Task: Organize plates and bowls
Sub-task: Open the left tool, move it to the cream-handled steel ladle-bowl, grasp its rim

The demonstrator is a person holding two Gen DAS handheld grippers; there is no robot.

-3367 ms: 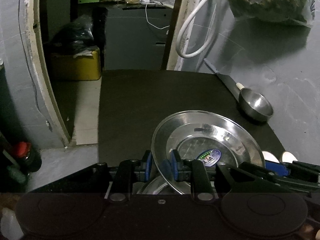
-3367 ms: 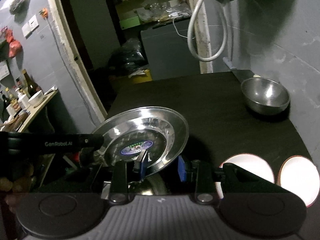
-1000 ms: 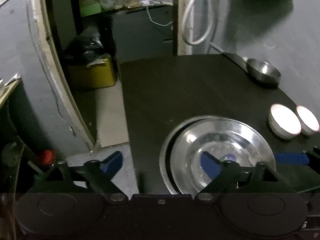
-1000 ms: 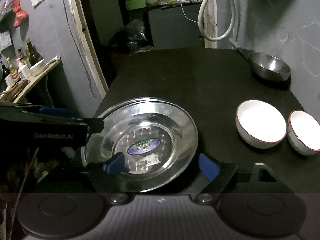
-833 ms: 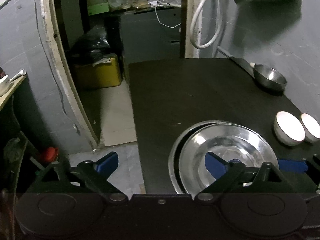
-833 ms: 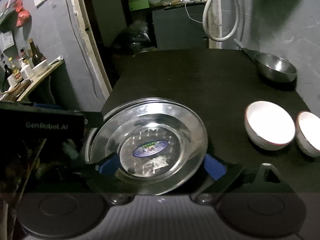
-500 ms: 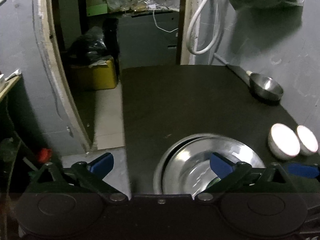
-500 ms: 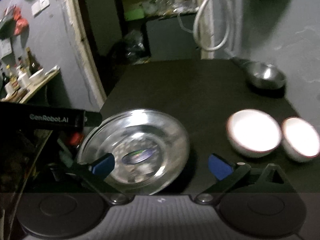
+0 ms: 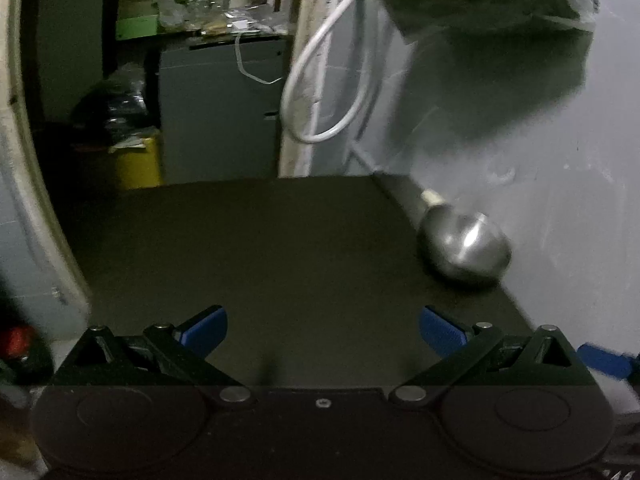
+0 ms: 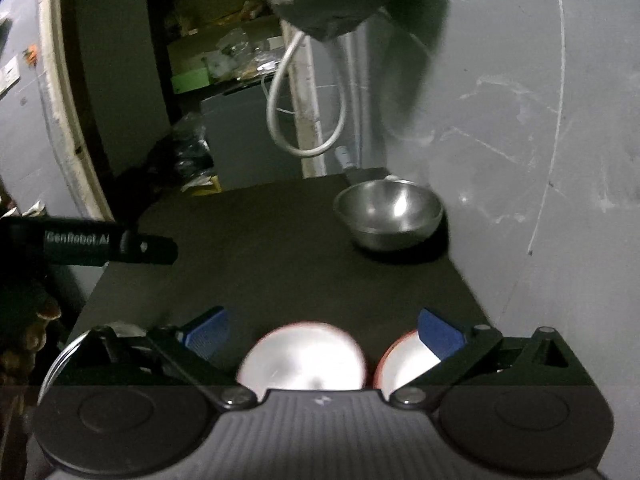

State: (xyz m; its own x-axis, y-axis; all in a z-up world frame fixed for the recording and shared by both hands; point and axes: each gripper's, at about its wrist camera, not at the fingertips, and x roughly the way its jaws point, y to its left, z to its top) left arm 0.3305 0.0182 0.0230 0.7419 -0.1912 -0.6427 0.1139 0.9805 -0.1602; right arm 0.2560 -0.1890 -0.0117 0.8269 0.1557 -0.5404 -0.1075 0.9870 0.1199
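Observation:
My left gripper [image 9: 322, 326] is open and empty over the dark table [image 9: 256, 248]. A steel bowl [image 9: 464, 246] stands at the table's far right by the wall, also in the right wrist view [image 10: 390, 210]. My right gripper [image 10: 322, 330] is open and empty, with a white red-rimmed bowl [image 10: 304, 358] just below between its fingers. A second white bowl [image 10: 404, 364] sits partly behind the right finger. A sliver of the steel plates' rim [image 10: 64, 354] shows at the lower left. The left gripper's body [image 10: 100, 242] crosses the left of that view.
A grey wall [image 9: 540, 160] runs along the table's right edge. A white hose loop [image 9: 320, 80] hangs by the door frame beyond the table. A yellow bin [image 9: 136, 160] stands on the floor to the far left. A red-capped item [image 9: 16, 338] is at lower left.
Both grippers let go of the steel plate, which now lies stacked on the table. Both have opened wide, risen and tilted up, and the right one has moved right over the white bowls.

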